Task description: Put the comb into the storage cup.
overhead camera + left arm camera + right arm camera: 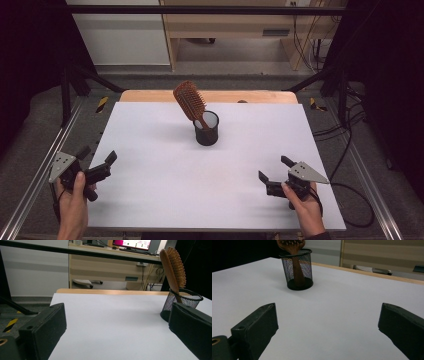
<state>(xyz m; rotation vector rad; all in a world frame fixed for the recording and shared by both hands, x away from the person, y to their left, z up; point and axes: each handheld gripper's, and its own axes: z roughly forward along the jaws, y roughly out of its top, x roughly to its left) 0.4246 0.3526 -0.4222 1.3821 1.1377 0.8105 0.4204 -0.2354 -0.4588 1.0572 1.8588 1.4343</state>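
Observation:
A wooden hairbrush [190, 102] stands handle-down in a black mesh cup [206, 129] near the middle of the white table top [150, 190], leaning to the left. The left gripper view has the hairbrush [173, 267] and the cup [183, 302] at its right; in the right gripper view the cup [298, 268] stands far off at upper left, with the hairbrush [297, 267] handle showing through its mesh. My left gripper [97, 156] is open at the table's left edge, held by a hand. My right gripper [274, 169] is open at the front right. Nothing is between either pair of jaws.
A wooden strip [150, 96] edges the far side of the table. Metal rails [35, 185] run along both sides, with cables [350, 150] on the floor at the right. A desk [107, 265] with a monitor stands beyond the table.

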